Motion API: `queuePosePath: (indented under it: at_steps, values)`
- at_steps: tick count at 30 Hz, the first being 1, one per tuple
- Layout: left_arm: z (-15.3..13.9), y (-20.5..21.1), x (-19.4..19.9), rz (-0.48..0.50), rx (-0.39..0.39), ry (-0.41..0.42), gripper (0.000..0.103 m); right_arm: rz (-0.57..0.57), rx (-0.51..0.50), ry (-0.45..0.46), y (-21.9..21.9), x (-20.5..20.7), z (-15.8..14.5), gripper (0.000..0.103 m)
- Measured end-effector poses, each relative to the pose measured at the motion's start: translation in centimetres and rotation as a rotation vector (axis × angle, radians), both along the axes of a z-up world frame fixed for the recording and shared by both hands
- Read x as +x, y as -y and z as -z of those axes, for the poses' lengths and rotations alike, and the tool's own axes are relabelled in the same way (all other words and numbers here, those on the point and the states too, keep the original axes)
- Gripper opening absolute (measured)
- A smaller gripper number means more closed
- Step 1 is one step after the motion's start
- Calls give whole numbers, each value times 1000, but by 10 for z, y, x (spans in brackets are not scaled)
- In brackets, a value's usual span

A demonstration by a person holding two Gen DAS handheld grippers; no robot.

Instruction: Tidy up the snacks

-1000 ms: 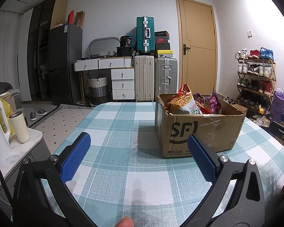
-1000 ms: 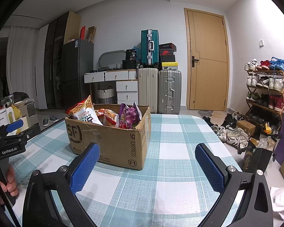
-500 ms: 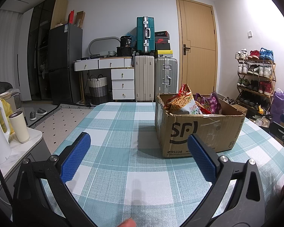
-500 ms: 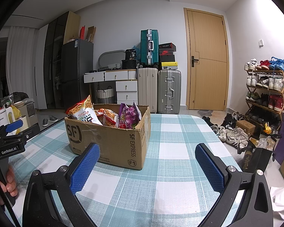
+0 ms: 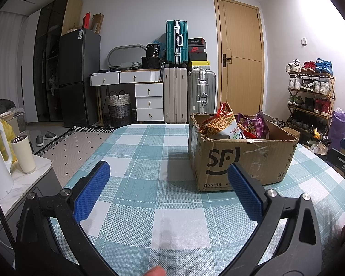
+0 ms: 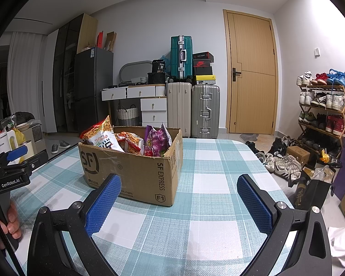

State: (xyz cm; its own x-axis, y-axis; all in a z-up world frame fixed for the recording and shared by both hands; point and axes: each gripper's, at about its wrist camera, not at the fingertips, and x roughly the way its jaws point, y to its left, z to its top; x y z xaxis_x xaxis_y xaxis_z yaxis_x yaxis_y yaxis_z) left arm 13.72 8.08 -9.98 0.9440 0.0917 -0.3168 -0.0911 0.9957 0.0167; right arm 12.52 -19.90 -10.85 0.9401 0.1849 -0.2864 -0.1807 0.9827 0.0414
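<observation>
Cardboard box (image 5: 241, 158) of snack bags (image 6: 126, 139) standing on checked tablecloth (image 5: 149, 151), ahead of both tools. Left gripper (image 5: 170, 191) spread wide, empty, above cloth left of box. Right gripper (image 6: 179, 197) likewise agape, empty, near box's corner.

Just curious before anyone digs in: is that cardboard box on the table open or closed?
Open. The cardboard box has no flaps over its top, and snack bags stick up above its rim.
</observation>
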Motion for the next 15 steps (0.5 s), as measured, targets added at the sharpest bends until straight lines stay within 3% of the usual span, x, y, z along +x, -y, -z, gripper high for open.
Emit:
queuePosePath:
  at_steps: [15]
  values:
    - [0, 0, 0, -5, -2, 0, 102, 0, 1, -1, 0, 0, 0, 103]
